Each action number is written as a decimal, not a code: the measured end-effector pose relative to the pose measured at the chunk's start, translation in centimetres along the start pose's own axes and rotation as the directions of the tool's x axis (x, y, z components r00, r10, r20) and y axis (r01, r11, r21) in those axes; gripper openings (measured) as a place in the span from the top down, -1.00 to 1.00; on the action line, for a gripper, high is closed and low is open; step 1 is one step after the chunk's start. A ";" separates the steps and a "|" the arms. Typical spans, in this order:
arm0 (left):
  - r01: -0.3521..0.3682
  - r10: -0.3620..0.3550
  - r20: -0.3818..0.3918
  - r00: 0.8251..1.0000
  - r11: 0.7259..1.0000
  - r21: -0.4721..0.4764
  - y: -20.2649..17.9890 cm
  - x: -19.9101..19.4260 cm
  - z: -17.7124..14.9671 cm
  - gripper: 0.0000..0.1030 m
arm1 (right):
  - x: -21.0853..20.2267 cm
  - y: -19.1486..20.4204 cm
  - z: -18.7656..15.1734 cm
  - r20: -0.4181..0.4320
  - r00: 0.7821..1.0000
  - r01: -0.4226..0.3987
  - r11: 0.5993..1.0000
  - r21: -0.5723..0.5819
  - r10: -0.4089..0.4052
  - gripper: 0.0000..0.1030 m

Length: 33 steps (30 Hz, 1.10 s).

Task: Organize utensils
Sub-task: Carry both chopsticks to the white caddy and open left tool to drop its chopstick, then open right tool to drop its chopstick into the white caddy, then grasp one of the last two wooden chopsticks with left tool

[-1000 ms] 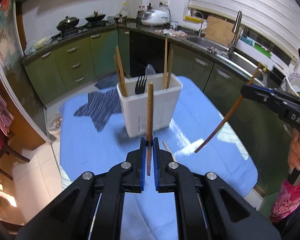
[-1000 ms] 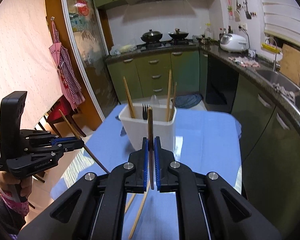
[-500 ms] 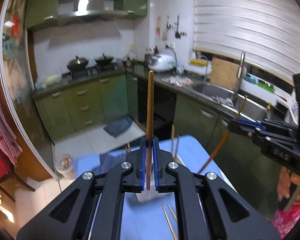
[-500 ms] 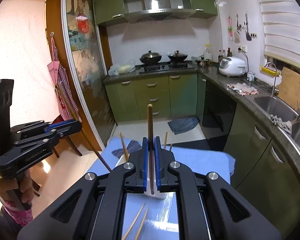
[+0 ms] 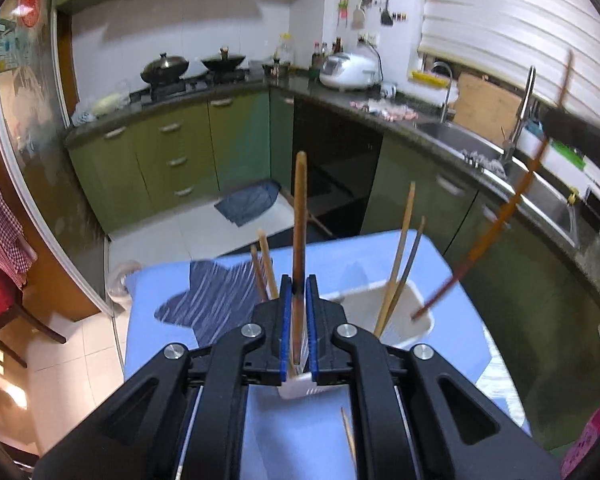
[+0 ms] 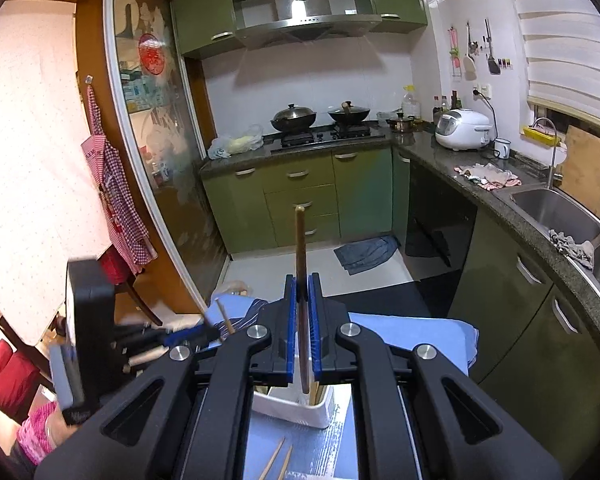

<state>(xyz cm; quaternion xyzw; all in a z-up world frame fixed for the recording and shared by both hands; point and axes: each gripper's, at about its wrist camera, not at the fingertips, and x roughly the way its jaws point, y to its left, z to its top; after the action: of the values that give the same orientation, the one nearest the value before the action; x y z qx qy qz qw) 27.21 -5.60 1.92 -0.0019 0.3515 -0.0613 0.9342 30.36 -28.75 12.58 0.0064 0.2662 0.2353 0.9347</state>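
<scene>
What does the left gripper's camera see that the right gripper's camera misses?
Only the left view shows the inside of the white utensil holder, two light chopsticks standing in it, and the right gripper's dark chopstick slanting toward it. Only the right view shows the range hood and the left gripper from outside. Both show the stove's woks and rice cooker.

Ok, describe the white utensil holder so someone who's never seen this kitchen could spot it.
Find the blue-covered table in front of the green cabinets. The white utensil holder stands on it, a boxy plastic bin with chopsticks sticking up. It is the only white container on the cloth; the loose chopsticks nearby lie flat.
</scene>
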 end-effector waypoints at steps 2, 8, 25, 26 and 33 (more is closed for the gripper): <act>0.004 -0.004 -0.007 1.000 1.000 0.006 0.0 -0.2 -1.0 0.44 | 0.9 -0.2 -0.3 -0.002 1.000 -0.001 1.000 0.012 0.001 0.87; 0.034 -0.034 0.009 0.999 0.999 0.014 0.3 -3.2 -3.4 0.25 | 3.8 -0.2 -1.5 -0.046 0.999 -0.004 1.000 0.016 0.005 0.87; 0.079 -0.074 -0.095 0.993 0.996 0.050 -1.6 -5.6 -10.0 0.09 | 5.4 1.6 -6.7 -0.094 0.995 0.030 0.999 -0.019 -0.032 0.71; 0.081 -0.075 -0.106 0.992 0.996 0.049 -1.8 -5.5 -10.4 0.09 | 4.6 1.7 -6.9 -0.084 0.996 0.034 0.999 -0.021 -0.036 0.71; 0.096 -0.086 -0.235 0.968 0.995 0.031 -3.8 -1.8 -13.6 0.09 | -2.0 0.9 -13.8 -0.061 0.995 0.084 0.996 -0.013 -0.085 0.53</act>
<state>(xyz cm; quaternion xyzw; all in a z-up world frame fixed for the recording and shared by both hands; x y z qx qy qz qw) 16.50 -8.62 -6.90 0.0090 0.4568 -0.1112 0.8825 21.60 -30.39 1.86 -0.0171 0.2936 0.1969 0.9353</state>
